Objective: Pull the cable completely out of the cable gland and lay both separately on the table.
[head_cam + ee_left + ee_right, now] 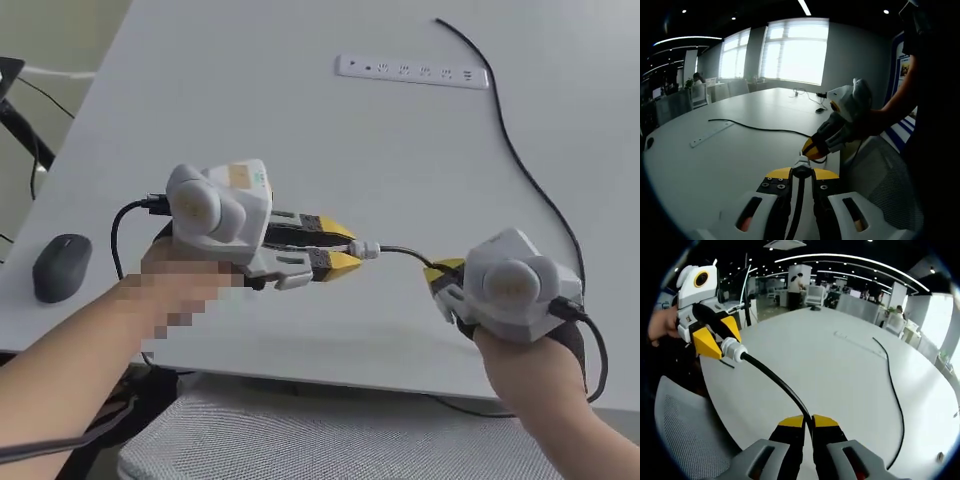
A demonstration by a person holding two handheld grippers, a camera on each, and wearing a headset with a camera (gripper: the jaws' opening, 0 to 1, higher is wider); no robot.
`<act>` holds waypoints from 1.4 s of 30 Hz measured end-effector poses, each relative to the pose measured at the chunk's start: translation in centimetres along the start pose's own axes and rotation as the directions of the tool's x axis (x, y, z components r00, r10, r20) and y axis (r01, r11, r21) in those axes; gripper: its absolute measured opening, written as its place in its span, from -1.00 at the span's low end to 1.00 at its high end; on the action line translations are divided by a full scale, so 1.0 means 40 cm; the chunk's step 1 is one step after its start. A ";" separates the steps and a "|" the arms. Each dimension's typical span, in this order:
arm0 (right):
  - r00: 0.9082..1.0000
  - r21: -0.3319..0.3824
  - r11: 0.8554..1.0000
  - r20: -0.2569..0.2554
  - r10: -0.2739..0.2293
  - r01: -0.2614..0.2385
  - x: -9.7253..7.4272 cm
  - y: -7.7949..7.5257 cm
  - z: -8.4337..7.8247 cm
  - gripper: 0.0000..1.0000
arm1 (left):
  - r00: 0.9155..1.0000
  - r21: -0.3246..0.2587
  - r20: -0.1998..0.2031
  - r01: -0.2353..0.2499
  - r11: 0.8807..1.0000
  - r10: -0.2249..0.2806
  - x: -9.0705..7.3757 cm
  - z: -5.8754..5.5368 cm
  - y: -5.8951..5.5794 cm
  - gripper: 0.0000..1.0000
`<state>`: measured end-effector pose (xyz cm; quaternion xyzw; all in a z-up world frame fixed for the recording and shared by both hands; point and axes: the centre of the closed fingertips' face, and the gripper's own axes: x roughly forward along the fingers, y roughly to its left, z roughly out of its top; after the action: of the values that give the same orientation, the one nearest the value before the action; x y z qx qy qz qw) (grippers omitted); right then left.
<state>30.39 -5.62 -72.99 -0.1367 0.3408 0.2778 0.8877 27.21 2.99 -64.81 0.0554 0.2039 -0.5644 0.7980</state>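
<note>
Both grippers hover over the near edge of the white table (300, 130). My left gripper (350, 250) is shut on the white cable gland (366, 250), which sticks out past its yellow tips. A short black cable (405, 253) runs from the gland to my right gripper (438, 275), which is shut on it. In the left gripper view the gland (801, 162) sits between my left gripper's (801, 172) jaws, with the right gripper (809, 148) just beyond. The right gripper view shows my right gripper (808, 421) clamping the cable (772, 377), which curves up to the gland (734, 350) in the left gripper (720, 347).
A white power strip (412, 71) lies at the far side of the table, and its black cord (530, 180) trails down the right side. A dark mouse (62, 265) sits near the left edge. A grey mesh chair (300, 440) stands below the front edge.
</note>
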 end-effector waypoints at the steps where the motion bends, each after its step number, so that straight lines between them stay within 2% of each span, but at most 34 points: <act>1: 1.000 0.006 1.000 -0.003 0.000 0.000 0.001 0.000 -0.002 -1.00 | 1.000 0.001 -0.002 0.001 1.000 -0.001 -0.001 -0.001 -0.002 -0.70; 3: 1.000 0.023 1.000 -0.013 -0.010 0.010 0.004 -0.005 -0.012 -1.00 | 1.000 0.001 -0.004 0.000 1.000 0.000 -0.001 -0.002 -0.004 -0.70; 5: 0.999 0.100 0.995 -0.031 -0.007 0.010 0.007 -0.005 -0.027 -1.00 | 1.000 0.001 -0.005 0.000 1.000 0.000 -0.002 -0.003 -0.006 -0.70; 7: 1.000 0.103 0.995 -0.027 -0.014 0.017 0.009 -0.014 -0.030 -1.00 | 1.000 0.001 -0.006 0.001 1.000 -0.001 -0.002 -0.004 -0.008 -0.70; 18: 1.000 0.095 0.995 -0.022 -0.010 0.012 0.001 -0.006 -0.033 -1.00 | 1.000 0.002 -0.005 0.000 1.000 0.001 -0.004 -0.004 -0.009 -0.70; 23: 1.000 0.081 0.997 -0.003 -0.020 0.020 -0.010 -0.013 -0.021 -0.98 | 1.000 0.000 0.000 -0.008 1.000 0.008 -0.007 -0.001 -0.003 -0.70; 25: 1.000 0.097 0.995 0.006 -0.024 0.023 -0.019 -0.018 -0.013 -0.98 | 1.000 0.006 0.004 -0.014 1.000 0.014 -0.009 0.001 0.001 -0.70; 28: 1.000 0.077 0.997 0.017 -0.018 0.016 -0.034 -0.015 -0.003 -0.96 | 1.000 -0.003 0.007 -0.025 1.000 0.025 -0.016 0.000 0.011 -0.70; 30: 1.000 0.056 0.998 0.012 -0.002 0.001 -0.041 -0.007 -0.003 -0.95 | 0.999 -0.005 0.008 -0.031 0.999 0.031 -0.020 -0.002 0.018 -0.70; 32: 0.999 0.068 0.997 0.028 0.024 -0.026 -0.050 0.004 0.004 -0.93 | 0.999 -0.007 0.008 -0.033 0.999 0.033 -0.024 -0.001 0.021 -0.70; 34: 0.999 0.055 0.998 0.025 0.043 -0.044 -0.064 0.013 0.011 -0.86 | 0.999 -0.008 0.004 -0.033 0.999 0.033 -0.025 -0.004 0.023 -0.70; 35: 0.996 0.039 0.997 0.054 0.065 -0.067 -0.073 0.024 0.032 -0.84 | 1.000 -0.008 0.001 -0.031 0.999 0.031 -0.025 -0.006 0.023 -0.70; 36: 0.996 0.023 0.997 0.054 0.074 -0.075 -0.078 0.031 0.039 -0.81 | 1.000 -0.010 0.000 -0.030 0.999 0.030 -0.024 -0.007 0.023 -0.70; 38: 0.995 -0.073 0.994 0.056 0.087 -0.083 -0.087 0.045 0.064 -0.75 | 1.000 -0.009 0.000 -0.029 1.000 0.029 -0.023 -0.008 0.022 -0.70; 39: 0.992 -0.130 0.987 0.071 0.107 -0.097 -0.089 0.064 0.085 -0.71 | 1.000 -0.010 0.001 -0.027 1.000 0.027 -0.022 -0.008 0.022 -0.70; 42: 0.989 -0.262 0.960 0.078 0.124 -0.100 -0.090 0.093 0.119 -0.70 | 1.000 -0.008 0.000 -0.023 1.000 0.023 -0.021 -0.009 0.020 -0.70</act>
<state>28.53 -1.99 -67.27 -0.2179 0.2669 0.3754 0.8604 27.64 4.12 -64.91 0.0546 0.2058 -0.5542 0.8047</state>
